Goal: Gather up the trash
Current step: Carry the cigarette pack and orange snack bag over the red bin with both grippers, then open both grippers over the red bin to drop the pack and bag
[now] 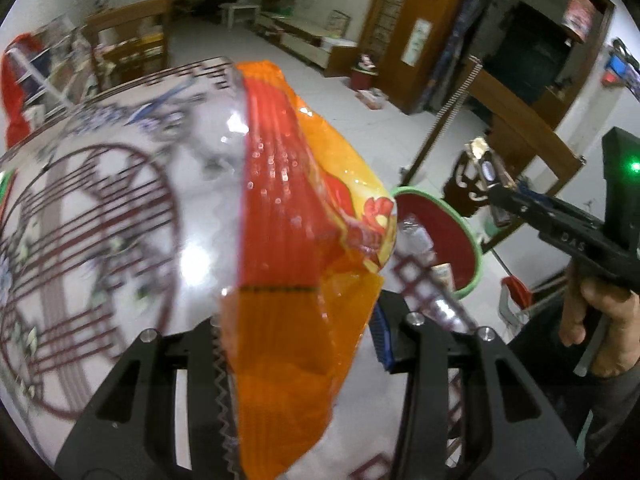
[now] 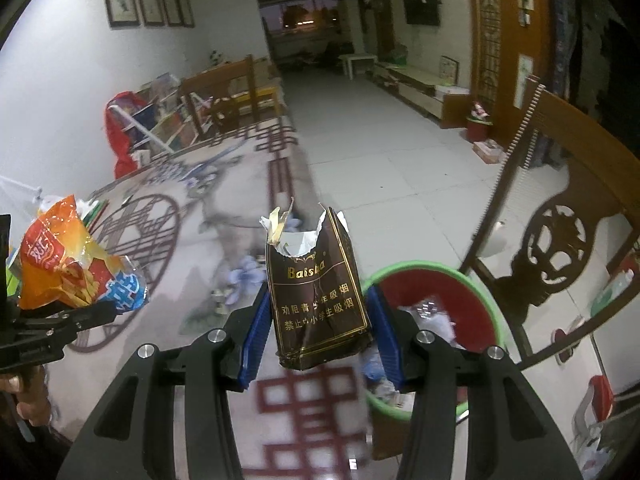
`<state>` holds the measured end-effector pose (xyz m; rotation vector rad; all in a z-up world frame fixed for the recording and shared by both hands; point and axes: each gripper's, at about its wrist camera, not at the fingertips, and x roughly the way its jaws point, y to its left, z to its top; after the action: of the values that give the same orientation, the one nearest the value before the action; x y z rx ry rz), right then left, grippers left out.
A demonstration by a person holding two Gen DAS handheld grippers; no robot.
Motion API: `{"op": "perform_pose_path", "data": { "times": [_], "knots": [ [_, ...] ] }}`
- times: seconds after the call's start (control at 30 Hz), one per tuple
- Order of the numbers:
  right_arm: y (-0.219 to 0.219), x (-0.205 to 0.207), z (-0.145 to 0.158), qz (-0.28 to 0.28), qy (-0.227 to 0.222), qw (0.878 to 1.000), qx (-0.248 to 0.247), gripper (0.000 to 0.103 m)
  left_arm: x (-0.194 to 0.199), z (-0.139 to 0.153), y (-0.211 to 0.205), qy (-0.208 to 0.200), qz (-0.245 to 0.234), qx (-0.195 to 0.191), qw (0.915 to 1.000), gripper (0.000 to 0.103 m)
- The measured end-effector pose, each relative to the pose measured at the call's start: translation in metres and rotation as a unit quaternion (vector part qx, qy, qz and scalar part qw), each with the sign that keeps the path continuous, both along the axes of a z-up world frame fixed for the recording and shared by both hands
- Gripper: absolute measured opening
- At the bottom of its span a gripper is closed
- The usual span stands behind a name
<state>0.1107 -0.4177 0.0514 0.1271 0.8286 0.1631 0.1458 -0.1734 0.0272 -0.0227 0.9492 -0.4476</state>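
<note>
Both grippers carry trash, held up off the table (image 2: 132, 248) so each piece can travel to the bin (image 2: 430, 270), which stands on the floor just beside the table's edge.

The left gripper (image 1: 304, 360) is pinching a snack bag (image 1: 308, 220). The bag hangs out forward from the fingers, well above the table and short of the bin, whose rim shows just beyond the bag's far corner. It is thin, glossy plastic film, orange and red with a clear ribbed strip, creased and limp, so it flops rather than keeping a shape. In the right wrist view the same bag (image 2: 64, 256) looks crumpled, with a blue patch at its lower corner.

The right gripper (image 2: 316, 328) has its blue ribbed pads (image 2: 256, 328) pressed against the two sides of a cigarette pack (image 2: 318, 296). The pack stands upright between them, above the table's edge and just beside the bin. It is dark brown card with gold lettering, boxy but dented, its top torn open so that white liner and foil scraps stick up. Card that soft probably crushes under more squeeze.

The bin is a round plastic tub, red inside with a green rim, and already holds crumpled clear wrappers. The table is smooth and shiny, printed with dark red lattice patterns.
</note>
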Motion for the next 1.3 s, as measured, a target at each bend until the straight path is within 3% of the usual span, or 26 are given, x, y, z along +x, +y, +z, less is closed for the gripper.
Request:
{"op": "perform_pose_path", "data": {
  "times": [0.3,0.63,1.03,1.1,1.17,1.2,1.27,1.3],
  "knots": [
    [-0.063,0.001,-0.007,-0.050,0.008,0.999,0.003,0.046,0.019,-0.003,-0.085,0.007,-0.087,-0.014,0.9961,0.043],
    [-0.119,0.011,-0.025,-0.096,0.025,0.995,0.014,0.046,0.032,-0.015,-0.162,0.023,-0.149,-0.004,0.9886,0.043],
    [-0.135,0.027,-0.054,-0.109,0.061,0.991,0.039,0.048,0.040,-0.053,-0.207,0.065,-0.187,0.043,0.9793,0.044],
    [-0.134,0.028,-0.054,-0.109,0.060,0.991,0.039,0.050,0.043,-0.055,-0.208,0.071,-0.183,0.043,0.9797,0.049],
    [-0.134,0.028,-0.053,-0.114,0.057,0.991,0.043,0.066,0.045,-0.053,-0.209,0.068,-0.176,0.041,0.9811,0.061],
    [-0.134,0.028,-0.052,-0.117,0.053,0.991,0.043,0.069,0.045,-0.052,-0.208,0.066,-0.175,0.041,0.9816,0.063],
    [-0.133,0.027,-0.050,-0.118,0.048,0.991,0.039,0.076,0.044,-0.050,-0.205,0.061,-0.173,0.043,0.9820,0.078],
    [-0.133,0.026,-0.049,-0.120,0.046,0.991,0.038,0.084,0.042,-0.049,-0.203,0.057,-0.173,0.047,0.9822,0.082]
  ]
}}
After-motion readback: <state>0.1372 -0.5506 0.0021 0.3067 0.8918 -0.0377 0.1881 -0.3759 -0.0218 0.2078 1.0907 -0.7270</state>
